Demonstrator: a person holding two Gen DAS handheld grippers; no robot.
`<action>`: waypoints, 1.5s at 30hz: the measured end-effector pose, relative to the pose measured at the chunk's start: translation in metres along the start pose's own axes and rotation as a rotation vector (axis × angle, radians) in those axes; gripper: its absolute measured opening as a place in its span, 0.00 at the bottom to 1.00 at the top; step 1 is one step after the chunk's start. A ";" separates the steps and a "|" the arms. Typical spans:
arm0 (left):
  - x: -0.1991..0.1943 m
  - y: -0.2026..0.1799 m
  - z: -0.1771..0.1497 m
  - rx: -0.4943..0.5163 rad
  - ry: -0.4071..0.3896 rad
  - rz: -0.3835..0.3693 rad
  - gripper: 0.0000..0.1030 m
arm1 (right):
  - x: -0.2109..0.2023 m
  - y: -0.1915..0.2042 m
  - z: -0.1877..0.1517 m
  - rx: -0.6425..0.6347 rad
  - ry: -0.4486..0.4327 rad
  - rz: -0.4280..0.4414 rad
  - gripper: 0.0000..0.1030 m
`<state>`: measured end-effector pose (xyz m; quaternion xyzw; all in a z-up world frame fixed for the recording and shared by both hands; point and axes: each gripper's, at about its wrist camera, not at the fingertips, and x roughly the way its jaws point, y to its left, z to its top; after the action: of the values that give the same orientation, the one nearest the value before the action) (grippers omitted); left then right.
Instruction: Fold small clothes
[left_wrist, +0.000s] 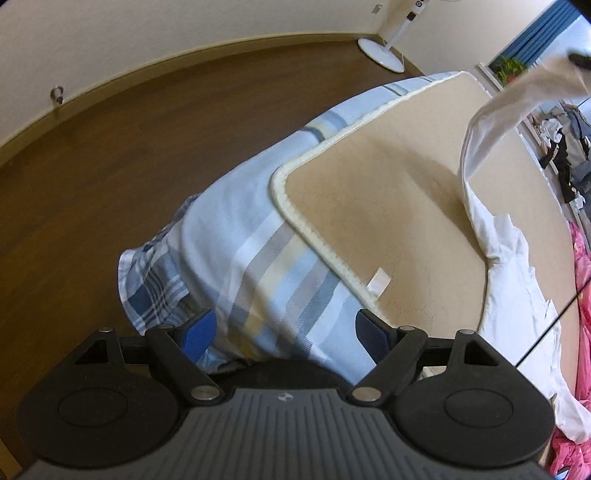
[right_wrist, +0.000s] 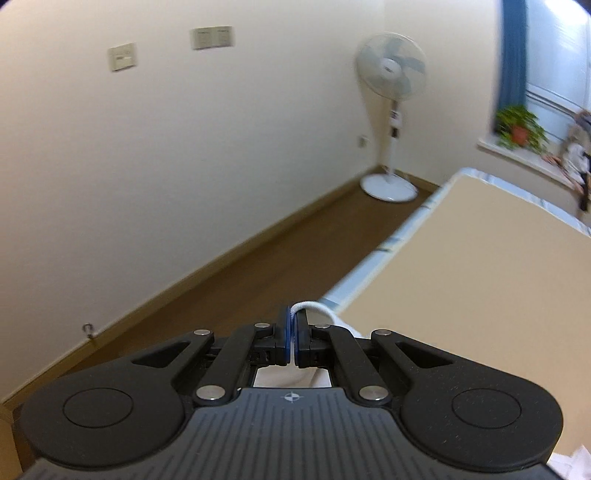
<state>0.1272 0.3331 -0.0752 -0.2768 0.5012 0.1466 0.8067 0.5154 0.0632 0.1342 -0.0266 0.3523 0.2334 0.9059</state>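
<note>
Pinching one soft white garment (left_wrist: 491, 236), the right hand-held gripper (right_wrist: 291, 332) lifted its edge off the beige mat (left_wrist: 388, 206); the left hand-held gripper (left_wrist: 282, 328) stood apart, empty, over the striped bedsheet (left_wrist: 229, 236).

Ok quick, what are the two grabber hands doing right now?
Left gripper: open, holding nothing, over the bed's edge.
Right gripper: shut on the white garment, lifting it.
</note>
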 end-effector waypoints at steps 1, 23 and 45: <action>-0.001 -0.004 0.002 0.009 -0.008 0.003 0.84 | -0.006 -0.015 -0.004 0.001 -0.004 -0.020 0.00; 0.044 -0.285 -0.012 0.460 0.038 0.038 0.85 | -0.100 -0.462 -0.405 0.548 0.300 -0.528 0.01; 0.080 -0.337 -0.070 0.627 0.053 0.125 0.86 | -0.134 -0.431 -0.438 0.662 0.173 -0.559 0.27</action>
<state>0.2855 0.0176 -0.0694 0.0129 0.5588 0.0270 0.8288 0.3448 -0.4673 -0.1575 0.1514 0.4620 -0.1490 0.8611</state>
